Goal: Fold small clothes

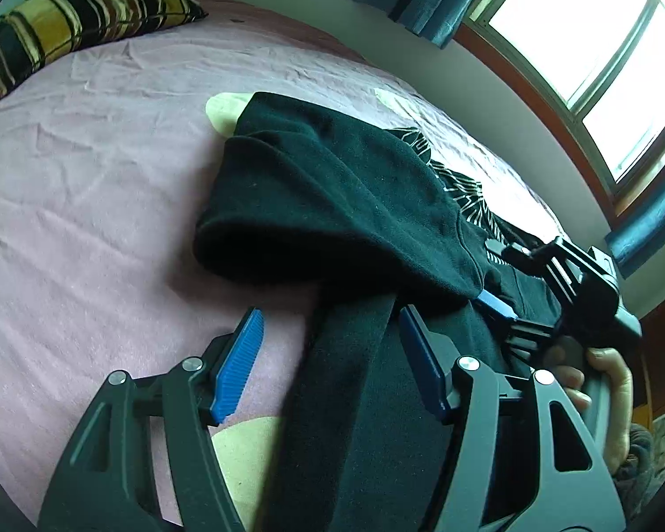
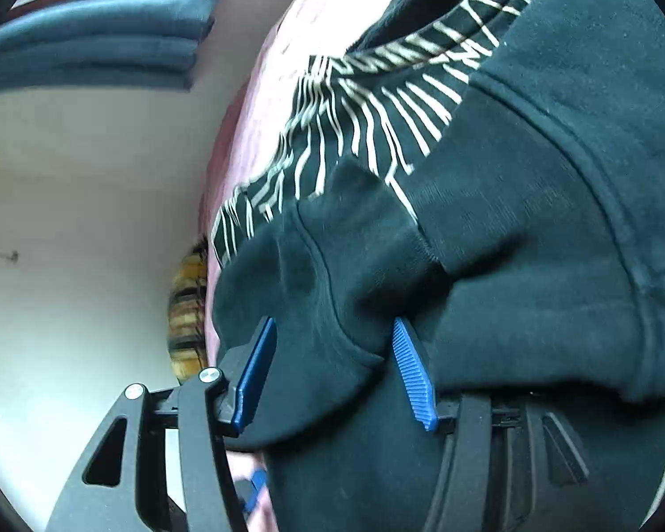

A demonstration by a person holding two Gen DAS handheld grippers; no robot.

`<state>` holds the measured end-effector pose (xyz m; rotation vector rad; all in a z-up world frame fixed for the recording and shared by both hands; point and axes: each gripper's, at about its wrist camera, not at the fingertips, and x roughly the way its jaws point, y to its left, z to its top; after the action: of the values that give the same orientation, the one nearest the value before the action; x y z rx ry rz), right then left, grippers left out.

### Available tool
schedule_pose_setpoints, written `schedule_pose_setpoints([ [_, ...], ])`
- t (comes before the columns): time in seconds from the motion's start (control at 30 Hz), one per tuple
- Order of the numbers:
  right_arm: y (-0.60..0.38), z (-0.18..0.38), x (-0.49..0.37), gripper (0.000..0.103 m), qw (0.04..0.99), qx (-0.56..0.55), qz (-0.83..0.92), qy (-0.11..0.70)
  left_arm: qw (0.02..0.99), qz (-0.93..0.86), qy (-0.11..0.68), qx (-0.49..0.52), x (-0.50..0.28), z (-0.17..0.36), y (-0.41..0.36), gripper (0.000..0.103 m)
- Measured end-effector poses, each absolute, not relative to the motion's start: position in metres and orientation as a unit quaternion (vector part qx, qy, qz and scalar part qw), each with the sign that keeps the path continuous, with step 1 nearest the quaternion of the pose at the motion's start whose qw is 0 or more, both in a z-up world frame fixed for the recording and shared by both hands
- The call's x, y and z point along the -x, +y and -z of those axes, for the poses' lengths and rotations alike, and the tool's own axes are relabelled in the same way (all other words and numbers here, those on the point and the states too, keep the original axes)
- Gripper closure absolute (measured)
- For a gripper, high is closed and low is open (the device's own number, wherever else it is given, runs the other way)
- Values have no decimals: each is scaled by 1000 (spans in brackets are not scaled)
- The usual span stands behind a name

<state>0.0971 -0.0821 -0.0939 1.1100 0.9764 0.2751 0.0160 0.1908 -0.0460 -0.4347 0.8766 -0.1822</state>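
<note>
A dark teal-black fleece garment (image 1: 332, 195) lies heaped on the bed's pale pink sheet (image 1: 88, 204), near the window side, with a black cloth printed in thin white lines (image 2: 359, 106) tucked under its far edge. The fleece is thick and soft, doubled over on itself so a rounded fold bulges toward the open sheet, and a narrow band of the same cloth trails back toward the camera.

The left tool (image 1: 328, 363) stands open: its blue ribbed pads straddle that trailing band without pressing on it, one pad over bare sheet, the other at the band's edge. This looks like a stance for taking the band or smoothing it flat.

The right tool (image 2: 332, 372) has a thick wad of the fleece hem between its pads. The cloth fills the gap and both pads appear to bear on it, so it seems to be gripping the fleece, probably to lift that edge for the next fold. A hand (image 1: 607, 399) holds its handle.

A yellow-and-black striped pillow (image 1: 80, 17) rests at the bed's far corner.
</note>
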Motion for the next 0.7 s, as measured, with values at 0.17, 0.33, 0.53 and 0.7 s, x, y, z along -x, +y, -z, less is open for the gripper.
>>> schedule_pose_setpoints([
  [0.17,-79,99,-84,61,716,-528,-134,437,875,91,413,235,-13,48,198,40],
  [0.33,-68,92,-70,56,718,-524,-136,439,869,98,416,250,-14,55,200,40],
  [0.53,-77,83,-101,57,763,-514,-99,380,868,98,410,262,-11,55,204,40],
  [0.7,-88,93,-125,94,739,-511,-110,425,865,97,416,264,-14,57,204,39],
])
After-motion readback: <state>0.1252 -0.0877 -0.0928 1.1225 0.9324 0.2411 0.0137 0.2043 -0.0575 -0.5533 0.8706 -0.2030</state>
